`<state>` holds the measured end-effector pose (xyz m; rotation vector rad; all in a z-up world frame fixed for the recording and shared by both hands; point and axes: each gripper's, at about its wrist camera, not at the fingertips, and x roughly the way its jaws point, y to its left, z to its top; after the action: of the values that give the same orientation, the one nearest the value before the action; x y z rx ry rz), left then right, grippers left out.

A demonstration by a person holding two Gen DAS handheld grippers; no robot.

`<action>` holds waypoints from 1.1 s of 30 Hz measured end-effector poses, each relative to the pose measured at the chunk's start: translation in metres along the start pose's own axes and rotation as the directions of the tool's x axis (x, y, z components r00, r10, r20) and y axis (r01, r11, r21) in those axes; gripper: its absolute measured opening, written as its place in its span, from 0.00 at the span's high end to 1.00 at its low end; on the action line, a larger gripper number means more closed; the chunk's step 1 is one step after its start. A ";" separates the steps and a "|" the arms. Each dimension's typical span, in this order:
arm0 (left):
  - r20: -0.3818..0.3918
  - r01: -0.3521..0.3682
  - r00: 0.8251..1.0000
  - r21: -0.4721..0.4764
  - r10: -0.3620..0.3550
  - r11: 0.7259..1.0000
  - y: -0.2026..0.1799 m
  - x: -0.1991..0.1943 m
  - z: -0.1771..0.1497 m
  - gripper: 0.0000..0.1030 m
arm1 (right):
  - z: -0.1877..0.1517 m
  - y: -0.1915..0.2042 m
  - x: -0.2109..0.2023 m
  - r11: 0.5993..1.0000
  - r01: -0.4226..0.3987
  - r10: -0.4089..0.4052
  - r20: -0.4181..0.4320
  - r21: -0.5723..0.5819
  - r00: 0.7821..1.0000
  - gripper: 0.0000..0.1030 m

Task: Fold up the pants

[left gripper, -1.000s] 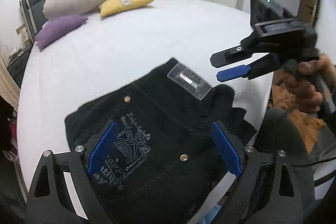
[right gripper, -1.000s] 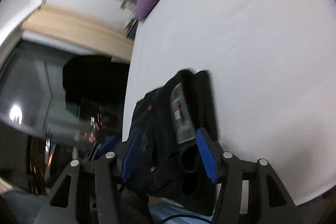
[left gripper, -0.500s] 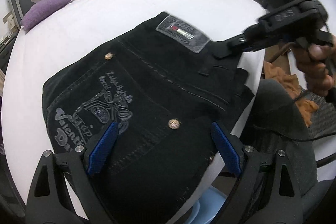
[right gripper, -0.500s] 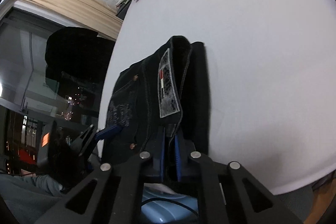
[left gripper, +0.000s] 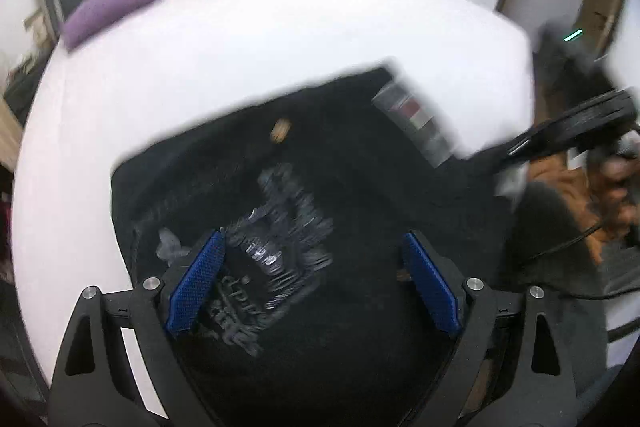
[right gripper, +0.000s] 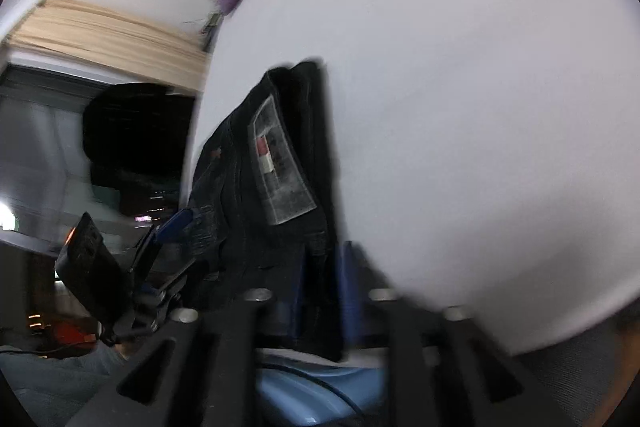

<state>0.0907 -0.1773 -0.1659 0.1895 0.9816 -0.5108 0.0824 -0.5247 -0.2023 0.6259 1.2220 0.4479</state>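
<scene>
1. We see the white bed [left gripper: 280, 39] bearing the black pants [left gripper: 360, 187], folded at its near edge.
2. Our left gripper [left gripper: 312, 283] hovers over the pants' embroidered pocket, jaws spread wide, gripping nothing.
3. Our right gripper [right gripper: 322, 287] sits at the waistband end by the grey label [right gripper: 280, 167]; its jaws have just been opening, dark cloth between them; whether the pads press is too blurred to tell.

The black pants [left gripper: 360, 227] lie at the bed's [left gripper: 280, 39] near edge, under the wide-open left gripper [left gripper: 312, 283].
</scene>
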 end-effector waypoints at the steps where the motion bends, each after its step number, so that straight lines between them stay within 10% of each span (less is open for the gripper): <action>1: -0.010 0.019 1.000 -0.027 -0.019 0.999 0.001 0.007 -0.004 0.12 | 0.002 0.005 -0.005 1.000 0.028 -0.028 0.019 0.006 0.999 0.57; 12: 0.086 0.070 0.994 -0.119 -0.060 0.990 0.028 -0.008 0.004 0.12 | 0.058 0.074 0.062 0.952 -0.301 0.302 0.007 -0.058 0.953 0.55; 15: 0.087 0.065 0.995 -0.100 -0.056 0.993 0.030 0.016 -0.012 0.12 | 0.074 0.048 0.092 0.979 -0.202 0.202 0.004 0.000 0.979 0.72; 16: 0.121 0.032 0.992 -0.055 -0.025 0.998 0.024 0.017 -0.019 0.12 | 0.076 0.036 0.099 0.984 -0.176 0.177 -0.012 0.028 0.984 1.00; 21: 0.118 0.088 0.990 -0.109 -0.075 0.990 0.037 -0.004 -0.020 0.12 | 0.060 0.014 0.081 0.972 -0.229 0.227 0.041 0.061 0.973 1.00; 24: 0.219 0.092 0.974 -0.175 -0.052 0.980 0.054 -0.031 -0.010 0.12 | 0.039 0.029 0.048 0.959 -0.282 0.281 0.057 0.004 0.958 0.81; 28: 0.127 0.053 0.991 -0.167 -0.031 0.985 0.071 0.007 -0.015 0.13 | 0.007 0.041 0.045 0.960 -0.272 0.272 -0.015 -0.058 0.962 0.66; 30: 0.142 0.070 0.989 -0.156 -0.048 0.985 0.073 0.011 -0.017 0.13 | -0.003 0.027 0.058 0.969 -0.244 0.243 -0.038 -0.036 0.969 0.77; 31: 0.145 0.073 0.988 -0.153 -0.051 0.986 0.071 0.015 -0.013 0.13 | -0.005 0.022 0.058 0.970 -0.242 0.241 -0.026 -0.024 0.970 0.98; 33: 0.151 0.100 0.986 -0.162 -0.076 0.982 0.080 0.008 -0.019 0.13 | -0.008 0.006 0.060 0.961 -0.277 0.277 -0.016 0.015 0.961 1.00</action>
<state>0.1195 -0.1034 -0.1884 -0.0435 0.8892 -0.5123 0.0927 -0.4811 -0.2435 0.8105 1.1586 0.6818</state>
